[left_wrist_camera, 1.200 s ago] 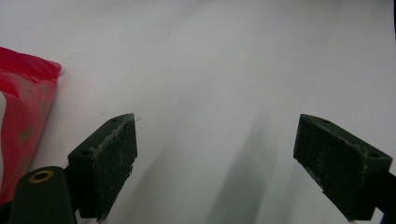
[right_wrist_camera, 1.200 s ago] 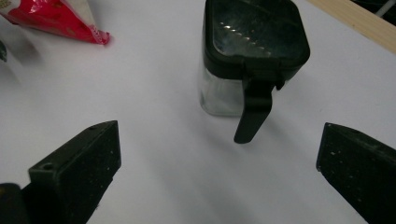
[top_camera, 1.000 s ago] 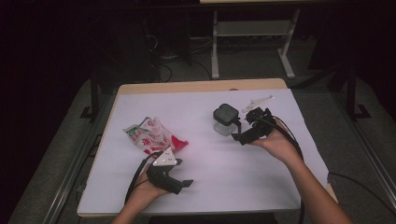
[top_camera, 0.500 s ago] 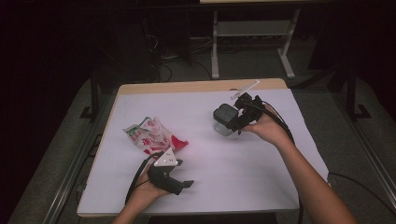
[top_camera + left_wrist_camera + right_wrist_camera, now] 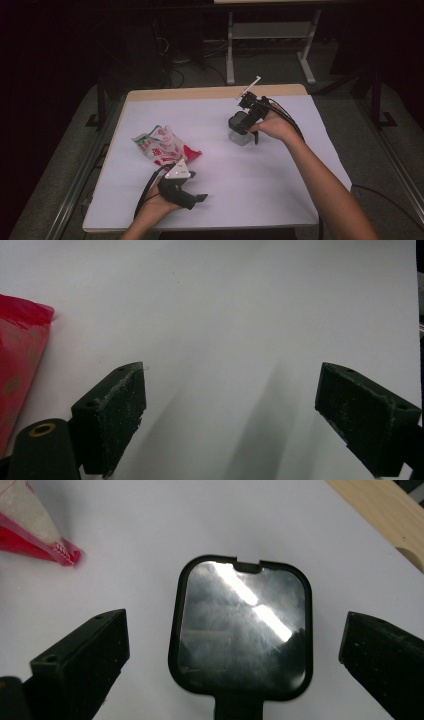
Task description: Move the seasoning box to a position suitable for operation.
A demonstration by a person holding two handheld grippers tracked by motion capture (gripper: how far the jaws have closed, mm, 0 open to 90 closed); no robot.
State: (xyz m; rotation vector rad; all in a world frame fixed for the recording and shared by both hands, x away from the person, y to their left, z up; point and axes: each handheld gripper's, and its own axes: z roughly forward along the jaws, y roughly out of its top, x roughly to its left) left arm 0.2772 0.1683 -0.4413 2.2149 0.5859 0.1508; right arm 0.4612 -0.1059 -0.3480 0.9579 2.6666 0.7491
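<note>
I am counting one clear container with a dark rimmed lid and one red and white snack bag on the white table, and I am holding one gripper in each hand. My right gripper is hovering directly over the container, its jaws standing wide apart on either side of the lid and gripping nothing; in the right gripper view the lid is sitting squarely between them, with a gap showing on both sides. My left gripper is resting low near the table's near edge, jaws spread wide over bare white surface and holding nothing. In the left gripper view a corner of the bag is lying just beside the left jaw, apart from it. The container is sitting right of the table's middle, well apart from the bag. Open white surface is lying all around the container, and the wooden far edge is running well behind it
</note>
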